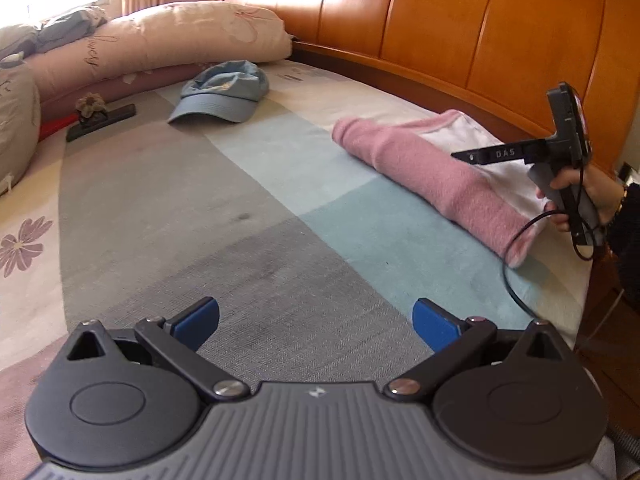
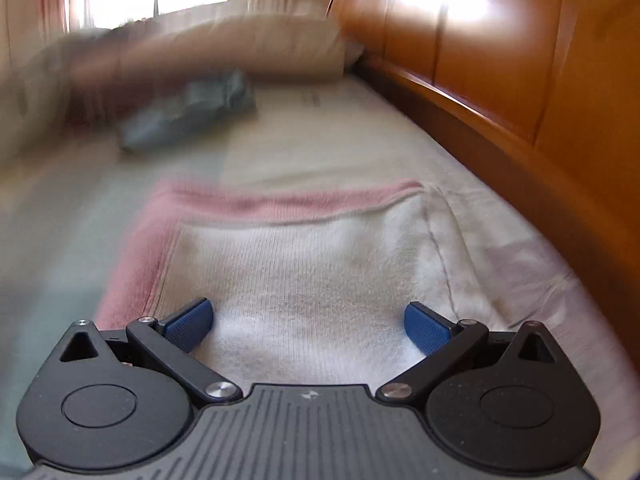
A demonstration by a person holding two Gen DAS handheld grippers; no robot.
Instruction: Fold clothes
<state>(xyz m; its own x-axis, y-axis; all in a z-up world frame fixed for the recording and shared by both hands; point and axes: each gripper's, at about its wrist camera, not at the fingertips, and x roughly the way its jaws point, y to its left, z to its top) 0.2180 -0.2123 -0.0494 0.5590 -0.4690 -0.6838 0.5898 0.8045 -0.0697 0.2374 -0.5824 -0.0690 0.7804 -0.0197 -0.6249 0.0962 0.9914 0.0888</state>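
Room: bedroom with a wooden headboard (image 1: 460, 32), a bright window and a patchwork bed cover (image 1: 224, 208) that I work on.
Clothes: one pink and white garment (image 1: 432, 168) lies on the cover next to the headboard. Its pink side is turned over the white part in a long soft roll.
How far along: I think it is partly folded, since one long side is already laid over. It is still a long shape, so it may need more folds. I cannot tell if more clothes are waiting.
Left gripper (image 1: 316, 320): my jaws are wide apart and hold nothing. Only bare cover lies between them. The garment sits ahead and off to their right, well apart.
Right gripper (image 2: 308, 324): my jaws are wide apart here too, with nothing pinched. The white part of the garment lies right under and between them, and the pink edge runs ahead and to the left. This view is blurry.
Other things: a blue cap (image 1: 224, 92) and pillows (image 1: 160, 44) lie far ahead of the left jaws.
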